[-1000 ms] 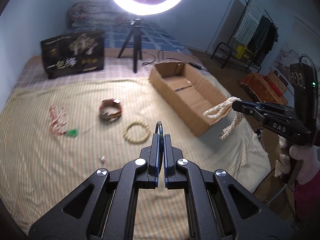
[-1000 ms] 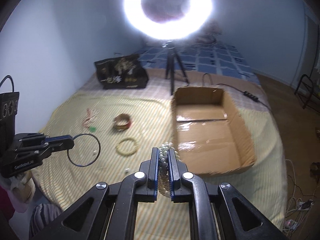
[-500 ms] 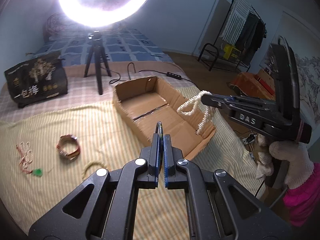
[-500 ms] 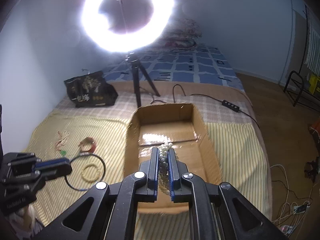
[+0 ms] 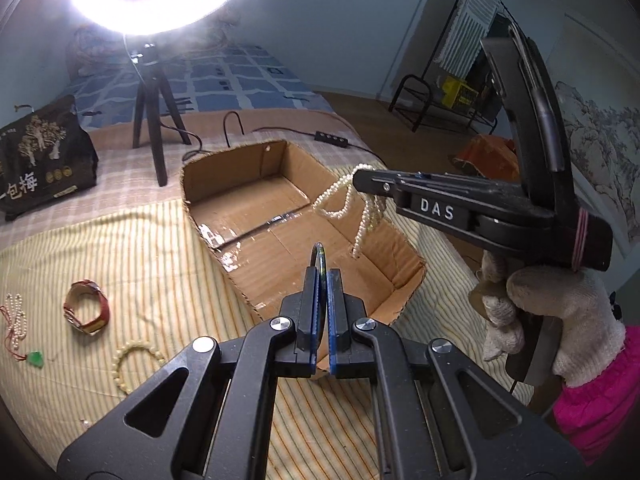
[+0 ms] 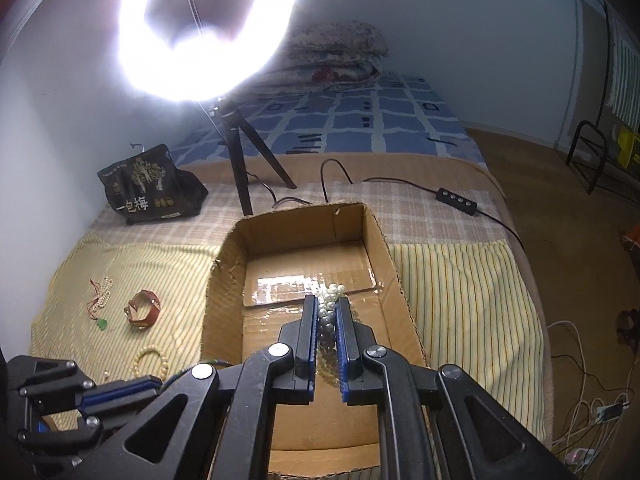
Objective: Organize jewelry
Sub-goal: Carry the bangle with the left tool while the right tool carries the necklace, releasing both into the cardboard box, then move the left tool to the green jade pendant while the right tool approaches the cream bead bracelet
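An open cardboard box (image 5: 404, 240) (image 6: 224, 280) lies on the striped bedspread. My left gripper (image 5: 322, 276) is shut on a thin dark bangle (image 5: 319, 252), held edge-on over the box's near end. My right gripper (image 6: 327, 308) (image 5: 360, 178) is shut on a white pearl necklace (image 6: 330, 296) (image 5: 340, 204), whose loops hang above the box interior. On the bedspread left of the box lie a red-brown bracelet (image 5: 86, 308) (image 6: 144, 308), a cream bead bracelet (image 5: 134, 364) (image 6: 150, 360) and a pearl string with a green pendant (image 5: 20, 328) (image 6: 100, 300).
A ring light on a tripod (image 5: 154, 128) (image 6: 240, 160) stands behind the box, its cable and switch (image 6: 456, 200) trailing right. A black bag (image 5: 40, 160) (image 6: 148, 192) sits at the back left. The bed edge drops to the floor on the right.
Both grippers have moved farther over the box with their loads. The pearl necklace now hangs above the box interior, and the bangle sits over the near end.
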Demonstrator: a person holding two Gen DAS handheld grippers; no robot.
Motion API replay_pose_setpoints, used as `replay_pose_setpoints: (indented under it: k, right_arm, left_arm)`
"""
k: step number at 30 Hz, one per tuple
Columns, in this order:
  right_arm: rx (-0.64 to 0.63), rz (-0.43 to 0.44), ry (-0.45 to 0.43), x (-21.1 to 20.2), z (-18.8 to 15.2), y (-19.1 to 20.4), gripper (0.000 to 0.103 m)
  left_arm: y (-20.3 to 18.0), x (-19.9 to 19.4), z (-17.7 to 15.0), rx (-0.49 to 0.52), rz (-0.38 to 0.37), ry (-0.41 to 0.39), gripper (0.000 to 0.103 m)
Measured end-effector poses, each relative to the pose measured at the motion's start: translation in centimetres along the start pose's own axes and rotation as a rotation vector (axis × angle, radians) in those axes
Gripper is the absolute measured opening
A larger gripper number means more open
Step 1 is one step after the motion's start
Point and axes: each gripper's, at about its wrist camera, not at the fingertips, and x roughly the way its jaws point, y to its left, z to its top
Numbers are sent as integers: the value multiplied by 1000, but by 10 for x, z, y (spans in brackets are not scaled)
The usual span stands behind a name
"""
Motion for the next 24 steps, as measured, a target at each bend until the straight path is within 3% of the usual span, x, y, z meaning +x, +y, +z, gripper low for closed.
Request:
replay_pose_setpoints:
  k: [3, 5, 6, 13, 18, 24]
  right_arm:
    - [8, 1, -1, 0, -2, -3, 8]
    - [16, -5, -14, -5, -2, -4, 28]
    - [19, -7, -22, -8, -2, -4, 31]
    - [11, -26, -53, -32, -1, 0, 33]
    - [13, -33, -64, -51, -6, 7, 44]
    - [4, -30, -89, -79, -15, 25, 65]
  left_arm:
    - [-1, 6, -1, 10, 7, 17, 1]
    - [-1, 7, 0, 9, 2, 24, 1]
    - [-2, 7, 1, 9, 2, 28, 1]
    - [0, -13, -2, 31, 41, 7, 1]
    - [8, -37, -4, 29, 72, -14, 1]
    - [22, -77, -6, 29, 133, -51, 1]
